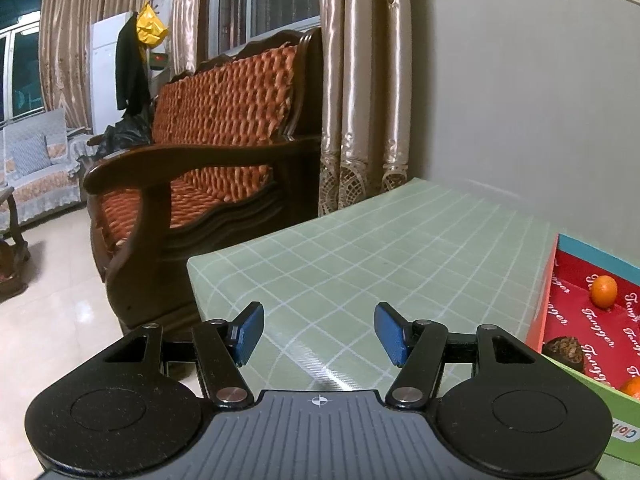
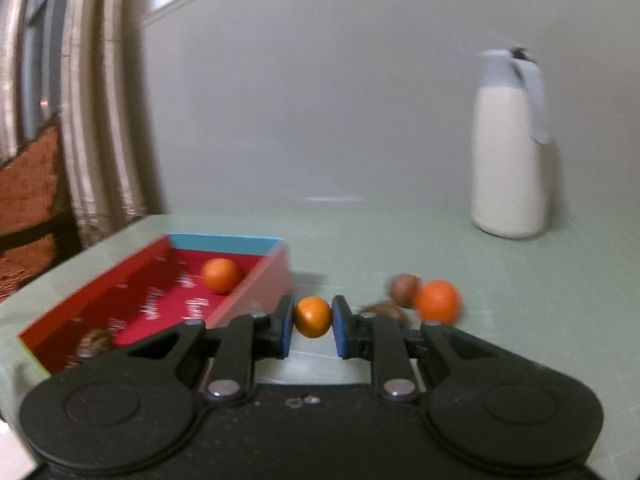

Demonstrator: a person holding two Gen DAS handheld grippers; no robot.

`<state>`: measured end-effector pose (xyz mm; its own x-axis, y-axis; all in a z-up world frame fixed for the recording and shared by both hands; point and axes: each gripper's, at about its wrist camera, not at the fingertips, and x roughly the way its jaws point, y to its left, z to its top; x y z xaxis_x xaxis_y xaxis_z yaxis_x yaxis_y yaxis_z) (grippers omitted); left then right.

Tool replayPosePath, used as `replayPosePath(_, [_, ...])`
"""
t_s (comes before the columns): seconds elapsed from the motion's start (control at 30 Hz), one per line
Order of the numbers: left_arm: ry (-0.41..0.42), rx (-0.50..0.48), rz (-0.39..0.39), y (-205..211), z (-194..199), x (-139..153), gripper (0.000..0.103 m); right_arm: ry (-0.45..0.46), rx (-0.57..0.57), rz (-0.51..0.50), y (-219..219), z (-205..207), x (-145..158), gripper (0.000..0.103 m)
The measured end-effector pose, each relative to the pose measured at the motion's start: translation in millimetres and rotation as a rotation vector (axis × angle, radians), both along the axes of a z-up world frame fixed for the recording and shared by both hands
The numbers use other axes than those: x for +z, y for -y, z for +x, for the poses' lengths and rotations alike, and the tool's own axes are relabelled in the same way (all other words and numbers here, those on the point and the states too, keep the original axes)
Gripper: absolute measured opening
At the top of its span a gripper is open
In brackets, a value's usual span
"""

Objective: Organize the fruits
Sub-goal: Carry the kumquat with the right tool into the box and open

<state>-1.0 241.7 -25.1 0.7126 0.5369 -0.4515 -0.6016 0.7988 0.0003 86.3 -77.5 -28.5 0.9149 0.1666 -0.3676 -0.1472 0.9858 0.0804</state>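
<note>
My right gripper is shut on a small orange and holds it just right of the red-lined box. The box holds an orange at its far end and a brown fruit near its front. On the table to the right lie another orange and two brown fruits. My left gripper is open and empty over the green table, left of the box, where an orange and a brown fruit show.
A cream jug with a grey lid stands at the back right against the wall. A wooden sofa with orange cushions stands beyond the table's left edge. Curtains hang behind the table's far corner.
</note>
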Motion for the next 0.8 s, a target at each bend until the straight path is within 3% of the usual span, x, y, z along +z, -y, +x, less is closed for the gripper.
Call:
replayPosePath(0.2, [0.001,0.021,-0.001,-7,-4,0,0.061,0.059,0.132,0.001,-25,-9,7,0.019])
replayPosePath(0.47, [-0.004,0.038,-0.005,-15,-8,-2,0.061,0.055,0.264,-0.008,-54,-10,6,0.019])
replayPosePath(0.8, [-0.008,0.026,0.004,-11,-5,-3,0.061,0.028,0.298,-0.04,-70,-10,-1,0.023])
